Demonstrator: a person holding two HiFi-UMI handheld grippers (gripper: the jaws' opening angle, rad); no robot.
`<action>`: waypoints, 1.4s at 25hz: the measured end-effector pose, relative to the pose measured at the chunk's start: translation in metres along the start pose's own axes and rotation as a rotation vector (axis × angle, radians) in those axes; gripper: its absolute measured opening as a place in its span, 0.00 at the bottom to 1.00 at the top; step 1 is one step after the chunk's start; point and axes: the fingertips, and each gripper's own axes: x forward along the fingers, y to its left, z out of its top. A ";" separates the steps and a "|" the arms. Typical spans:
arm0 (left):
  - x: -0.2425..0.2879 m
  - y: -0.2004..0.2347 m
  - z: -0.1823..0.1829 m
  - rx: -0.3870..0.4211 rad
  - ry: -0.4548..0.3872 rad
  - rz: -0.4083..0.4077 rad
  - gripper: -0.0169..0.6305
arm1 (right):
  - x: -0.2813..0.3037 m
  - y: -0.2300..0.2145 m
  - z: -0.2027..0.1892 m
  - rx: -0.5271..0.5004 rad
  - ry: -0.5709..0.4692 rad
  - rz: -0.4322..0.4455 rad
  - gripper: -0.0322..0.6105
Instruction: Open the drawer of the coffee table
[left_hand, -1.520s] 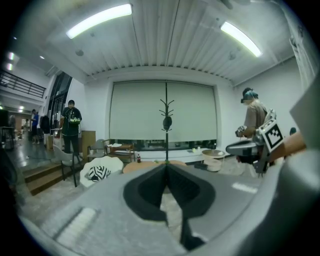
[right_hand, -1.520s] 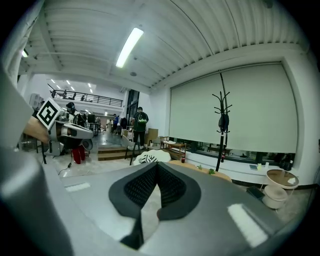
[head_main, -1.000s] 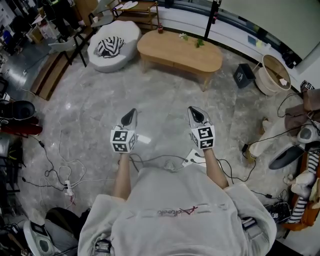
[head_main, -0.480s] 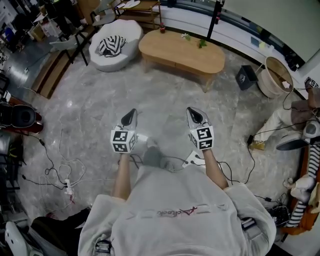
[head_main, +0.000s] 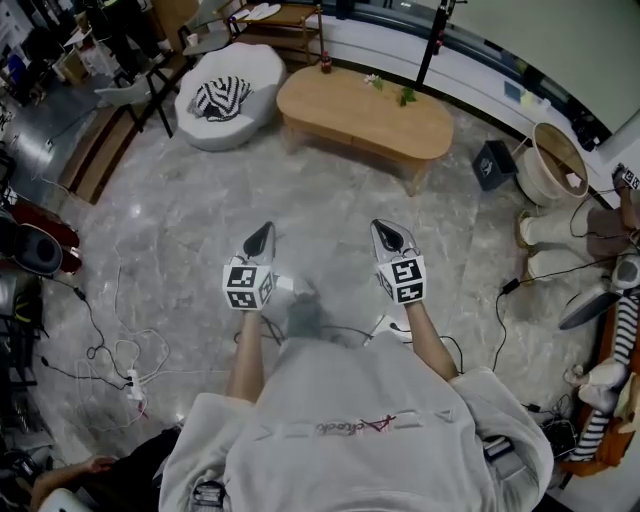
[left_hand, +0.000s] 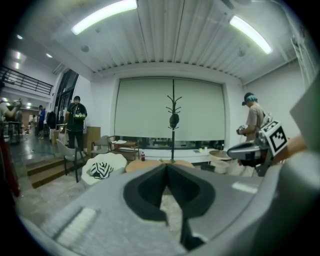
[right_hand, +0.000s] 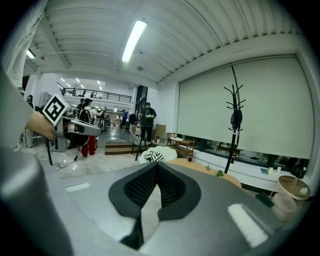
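**Head view.** We stand on the marble floor with the coffee table (head_main: 365, 110) well ahead of us, its long side facing our way. The left gripper (head_main: 261, 234) and the right gripper (head_main: 387, 232) are held out side by side, both pointing toward the table and both well short of it, with bare floor between. Each has its jaws pressed together and carries nothing. A white beanbag (head_main: 225, 80) sits just left of the table, a basket (head_main: 550, 155) lies off to its right, and a coat stand (head_main: 432, 40) rises behind it. We cannot make out the drawer on the table's near side from here, nor any handle.

**Left gripper view.** The two dark pads meet at their tips with nothing between them. The table top shows as a thin tan strip just above the jaws, still distant.

**Right gripper view.** Here too the ribbed pads touch at the tip and grip nothing. The table lies beyond them, a little right of the jaw line, with the coat stand behind it.

**Progress.** We judge the task to be at its approach stage: nothing on the table has been touched, and no drawer stands open as far as we can tell. Closing the gap, finding the drawer front, taking hold and pulling are all left to do.
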 end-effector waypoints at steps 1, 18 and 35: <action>0.007 0.006 0.001 -0.002 0.000 0.000 0.03 | 0.008 -0.003 0.002 -0.002 0.001 0.000 0.06; 0.134 0.155 0.051 -0.022 -0.016 -0.017 0.03 | 0.193 -0.040 0.069 -0.025 0.011 -0.012 0.06; 0.217 0.299 0.076 -0.023 -0.025 -0.027 0.03 | 0.359 -0.040 0.121 -0.049 0.001 -0.016 0.06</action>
